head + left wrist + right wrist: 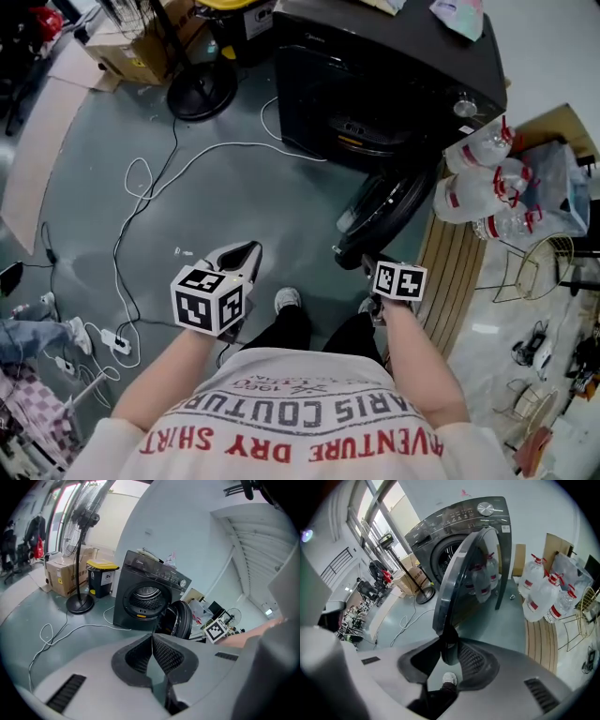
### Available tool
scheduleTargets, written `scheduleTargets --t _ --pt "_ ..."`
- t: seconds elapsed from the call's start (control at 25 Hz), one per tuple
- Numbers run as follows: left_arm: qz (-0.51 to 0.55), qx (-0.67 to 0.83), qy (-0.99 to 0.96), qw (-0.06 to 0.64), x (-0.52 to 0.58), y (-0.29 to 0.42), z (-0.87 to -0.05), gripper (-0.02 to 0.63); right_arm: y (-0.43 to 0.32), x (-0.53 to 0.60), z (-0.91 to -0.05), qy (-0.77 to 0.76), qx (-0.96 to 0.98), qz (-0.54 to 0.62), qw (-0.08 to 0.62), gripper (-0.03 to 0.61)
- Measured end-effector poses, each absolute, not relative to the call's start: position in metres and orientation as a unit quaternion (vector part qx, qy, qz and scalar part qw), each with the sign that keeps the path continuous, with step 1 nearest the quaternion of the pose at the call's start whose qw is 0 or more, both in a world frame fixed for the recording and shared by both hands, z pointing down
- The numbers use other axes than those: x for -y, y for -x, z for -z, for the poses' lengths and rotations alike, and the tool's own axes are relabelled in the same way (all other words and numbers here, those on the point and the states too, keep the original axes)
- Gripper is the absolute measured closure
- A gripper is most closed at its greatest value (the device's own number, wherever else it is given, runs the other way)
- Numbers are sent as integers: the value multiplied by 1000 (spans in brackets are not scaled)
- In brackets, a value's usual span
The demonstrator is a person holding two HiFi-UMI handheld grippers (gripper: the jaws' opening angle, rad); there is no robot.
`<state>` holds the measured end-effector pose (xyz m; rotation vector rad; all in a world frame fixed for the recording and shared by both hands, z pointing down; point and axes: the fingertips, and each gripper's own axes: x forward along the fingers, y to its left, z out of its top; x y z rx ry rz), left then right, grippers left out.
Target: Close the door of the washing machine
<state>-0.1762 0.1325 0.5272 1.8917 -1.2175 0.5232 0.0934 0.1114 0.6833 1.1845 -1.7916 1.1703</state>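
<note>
One print, "DRY SHIRT", on shirt (pixel 281 412); left gripper (pixel 152 638), jaws together, empty; right gripper (pixel 449 641), jaws tight on door (pixel 464 569) edge.

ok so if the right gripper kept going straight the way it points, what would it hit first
The washing machine door: its edge stands between the right gripper's jaws, so pushing on would run onto that rim first. Whether the pads touch it yet is unclear.
</note>
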Motion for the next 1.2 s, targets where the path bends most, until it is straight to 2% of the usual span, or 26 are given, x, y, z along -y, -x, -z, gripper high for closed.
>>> scheduleTargets --t 0.44,1.2 --pt "-203 520 -718 416 -141 224 -537 584 -31 -76 -684 -430 704 -472 309 446" --pt "-208 553 -676 440 -132 273 -544 583 40 -25 -681 -360 730 -521 258 453"
